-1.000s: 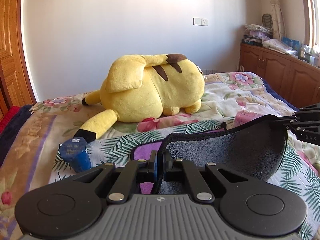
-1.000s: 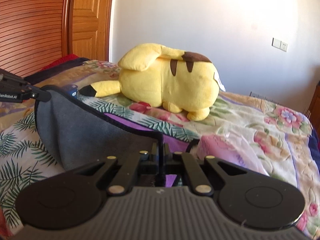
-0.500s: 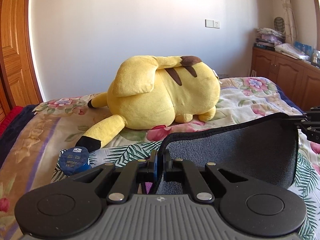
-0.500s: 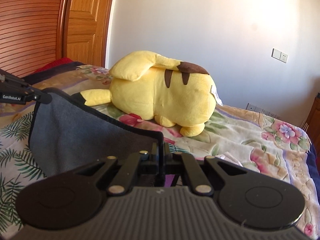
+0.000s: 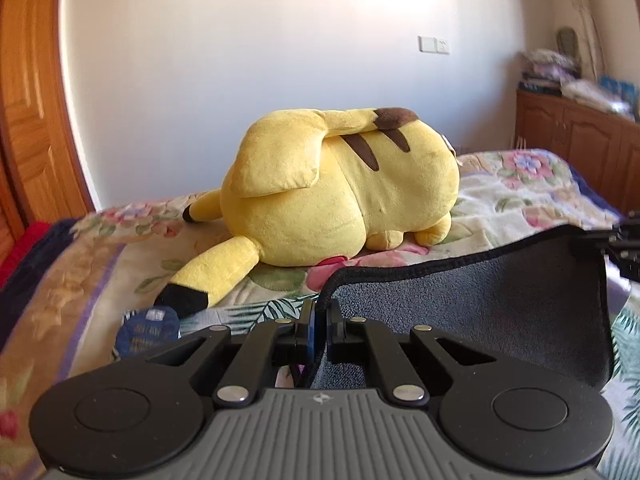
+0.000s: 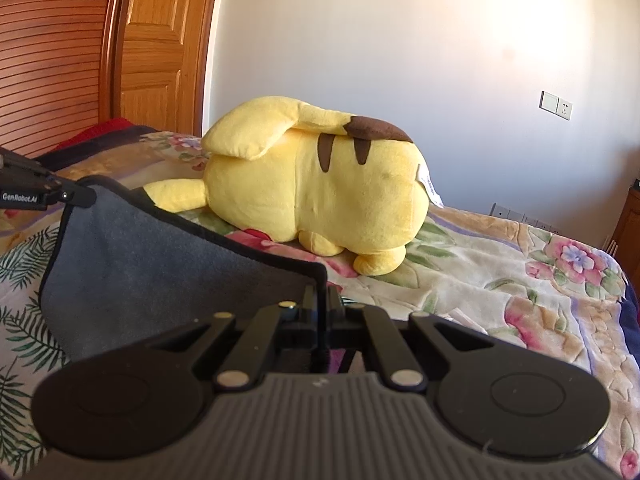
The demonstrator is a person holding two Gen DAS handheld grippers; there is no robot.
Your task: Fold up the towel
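A grey towel (image 5: 480, 304) with a black hem hangs stretched between my two grippers above the flowered bed. My left gripper (image 5: 320, 316) is shut on its left top corner. My right gripper (image 6: 320, 300) is shut on the right top corner; the towel (image 6: 160, 264) spreads to the left in the right wrist view. The right gripper shows at the far right of the left wrist view (image 5: 628, 240), and the left gripper shows at the far left of the right wrist view (image 6: 48, 194). The towel's lower part is hidden behind the gripper bodies.
A big yellow plush toy (image 5: 340, 200) lies on the bed just beyond the towel. A blue round container (image 5: 148, 330) sits on the bedspread (image 6: 500, 280) at the left. Wooden doors (image 6: 152, 40) stand left, a wooden cabinet (image 5: 576, 140) right.
Both grippers have lifted and moved forward toward the plush toy, keeping the towel stretched between them. The towel's top edge sits higher and the plush looks closer.
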